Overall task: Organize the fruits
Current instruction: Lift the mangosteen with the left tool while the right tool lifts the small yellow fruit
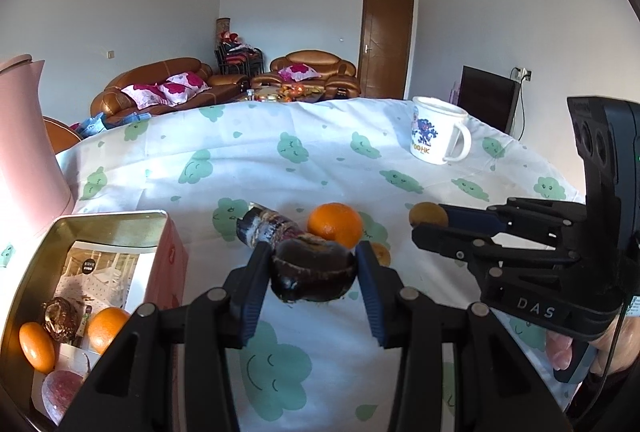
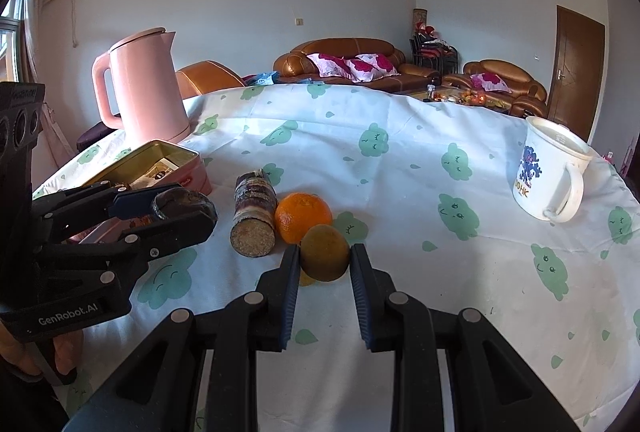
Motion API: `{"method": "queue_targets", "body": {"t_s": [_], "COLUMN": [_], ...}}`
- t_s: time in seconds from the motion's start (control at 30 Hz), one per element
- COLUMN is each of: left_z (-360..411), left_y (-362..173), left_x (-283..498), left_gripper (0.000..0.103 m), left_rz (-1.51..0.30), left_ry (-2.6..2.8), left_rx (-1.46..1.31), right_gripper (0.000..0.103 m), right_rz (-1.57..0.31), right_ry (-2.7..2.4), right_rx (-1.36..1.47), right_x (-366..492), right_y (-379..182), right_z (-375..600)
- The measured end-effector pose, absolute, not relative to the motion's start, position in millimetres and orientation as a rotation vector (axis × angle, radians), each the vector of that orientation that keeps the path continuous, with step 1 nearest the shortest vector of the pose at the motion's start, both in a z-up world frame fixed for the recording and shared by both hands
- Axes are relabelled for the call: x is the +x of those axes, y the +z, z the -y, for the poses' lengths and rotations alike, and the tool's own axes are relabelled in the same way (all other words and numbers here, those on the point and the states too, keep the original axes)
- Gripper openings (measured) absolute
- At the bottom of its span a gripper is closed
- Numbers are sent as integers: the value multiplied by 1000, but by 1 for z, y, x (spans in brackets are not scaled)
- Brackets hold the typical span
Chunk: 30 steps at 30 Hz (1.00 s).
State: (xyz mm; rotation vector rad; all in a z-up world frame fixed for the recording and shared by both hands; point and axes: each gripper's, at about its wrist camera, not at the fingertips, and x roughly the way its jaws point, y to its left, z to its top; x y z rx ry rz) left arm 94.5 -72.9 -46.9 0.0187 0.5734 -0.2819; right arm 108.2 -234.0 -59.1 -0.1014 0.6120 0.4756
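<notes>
Both grippers are black plastic linkages with round silver rivets and ribbed dark-blue finger pads. The left gripper [image 2: 182, 210] bears white "GenRobot.AI" lettering; the right gripper [image 1: 430, 226] reads "DAS" (a thin black cable trails behind).

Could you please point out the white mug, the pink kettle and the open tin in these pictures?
White mug [image 2: 548, 168]: right wrist view, on its printed side wall.
Pink kettle [image 2: 146, 88]: right wrist view, on its body.
Open tin [image 1: 160, 218]: left wrist view, on its far rim.

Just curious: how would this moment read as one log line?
left gripper: holds dark fruit | right gripper: holds brownish fruit | tin: open
</notes>
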Motion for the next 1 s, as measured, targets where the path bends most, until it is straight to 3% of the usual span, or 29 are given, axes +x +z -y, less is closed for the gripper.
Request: {"method": "queue_targets", "body": {"t_s": [1.0], "left_z": [66], "left_y": [-36], "left_x": [75], "left_gripper": [45], "left_rz": [-445], "left_ry": [-207], "left_rx": [21], "right_gripper": [27], "right_rz": [-501], "right_ry": [496], "right_rx": [-72], "right_x": [92], "right_y": [-49], "right_z": [242]}}
